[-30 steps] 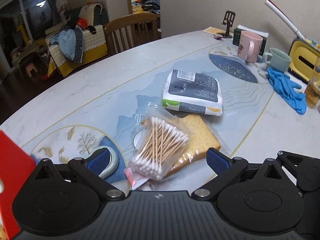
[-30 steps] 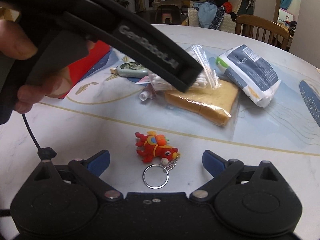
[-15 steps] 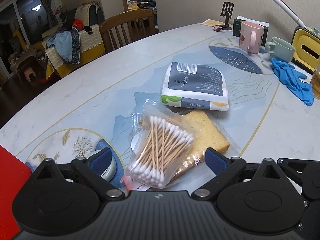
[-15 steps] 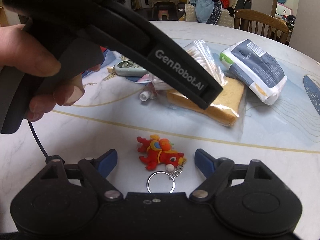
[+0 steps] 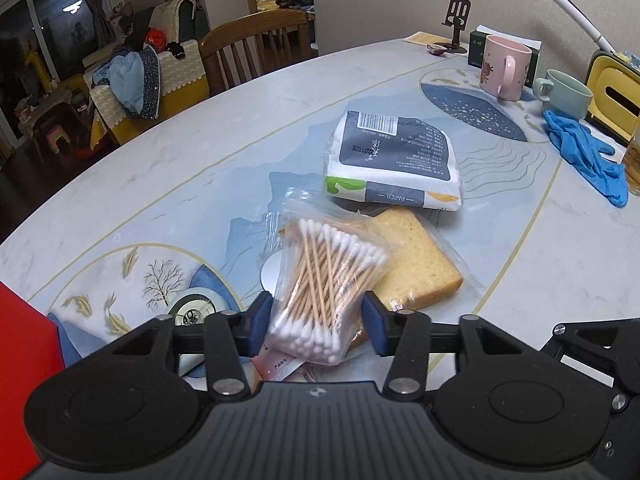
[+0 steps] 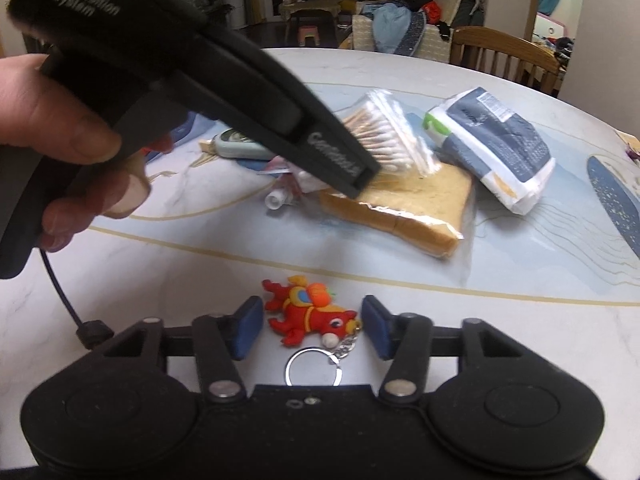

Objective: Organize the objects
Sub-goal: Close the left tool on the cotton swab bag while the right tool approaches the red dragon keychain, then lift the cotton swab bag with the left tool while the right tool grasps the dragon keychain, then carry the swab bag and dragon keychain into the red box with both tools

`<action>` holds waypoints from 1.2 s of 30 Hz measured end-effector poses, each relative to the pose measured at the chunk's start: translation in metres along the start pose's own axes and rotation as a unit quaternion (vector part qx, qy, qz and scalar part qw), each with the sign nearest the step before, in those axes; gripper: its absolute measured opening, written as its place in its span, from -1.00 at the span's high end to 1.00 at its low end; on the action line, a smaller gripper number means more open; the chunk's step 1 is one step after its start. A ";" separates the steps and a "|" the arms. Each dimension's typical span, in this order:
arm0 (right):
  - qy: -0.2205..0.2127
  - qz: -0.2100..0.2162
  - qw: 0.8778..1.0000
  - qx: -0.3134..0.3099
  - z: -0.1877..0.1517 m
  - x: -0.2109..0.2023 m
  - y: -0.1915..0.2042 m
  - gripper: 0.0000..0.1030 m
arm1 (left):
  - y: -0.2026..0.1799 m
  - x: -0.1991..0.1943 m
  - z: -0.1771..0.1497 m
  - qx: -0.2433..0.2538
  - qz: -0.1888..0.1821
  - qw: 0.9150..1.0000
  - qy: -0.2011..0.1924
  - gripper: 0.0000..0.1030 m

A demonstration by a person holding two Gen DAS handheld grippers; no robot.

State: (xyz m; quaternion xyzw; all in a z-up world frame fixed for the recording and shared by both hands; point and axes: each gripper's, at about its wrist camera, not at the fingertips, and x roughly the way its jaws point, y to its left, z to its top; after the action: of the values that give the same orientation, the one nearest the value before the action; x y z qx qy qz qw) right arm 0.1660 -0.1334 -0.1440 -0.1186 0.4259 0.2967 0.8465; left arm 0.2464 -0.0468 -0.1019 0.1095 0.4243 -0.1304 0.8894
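My left gripper (image 5: 316, 326) is shut on a clear bag of cotton swabs (image 5: 326, 288), its blue pads pressing both sides of the bag's near end. The bag lies partly over a wrapped slice of bread (image 5: 420, 264). A paper tissue pack (image 5: 394, 160) lies just beyond. My right gripper (image 6: 312, 326) has its blue pads on both sides of a red dragon keychain (image 6: 310, 312) lying on the table; the jaws are narrowed, with small gaps to the toy. The swab bag (image 6: 384, 136) and bread (image 6: 412, 200) also show in the right wrist view.
A pale green round device (image 5: 196, 308) and a red box (image 5: 24, 344) lie at the left. A pink mug (image 5: 506, 66), green mug (image 5: 568, 94), blue gloves (image 5: 588, 156) and yellow box (image 5: 614, 96) stand at the far right. A wooden chair (image 5: 252, 50) stands behind the table (image 5: 160, 168).
Both grippers have narrowed from wide open. The left one has closed onto the cotton swab bag; the right one has moved forward around the keychain.
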 end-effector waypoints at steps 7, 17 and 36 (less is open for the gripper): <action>-0.003 -0.004 1.000 0.002 0.001 -0.003 -0.003 0.01 | 0.005 -0.007 -0.001 -0.021 -0.007 1.000 -0.001 0.30; -0.012 -0.003 1.000 0.027 0.000 -0.033 -0.011 0.01 | 0.019 -0.035 -0.012 -0.058 -0.021 0.998 -0.014 0.39; -0.042 0.019 0.998 0.043 0.033 -0.093 -0.001 0.01 | 0.059 -0.119 -0.052 -0.137 -0.031 0.989 -0.041 0.39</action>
State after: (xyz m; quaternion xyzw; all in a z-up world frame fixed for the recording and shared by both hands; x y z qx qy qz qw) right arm 0.1453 -0.1568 -0.0502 -0.0617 0.4049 0.2991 0.8619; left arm 0.1556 0.0415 -0.0354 -0.0319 0.4046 -0.1030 0.9081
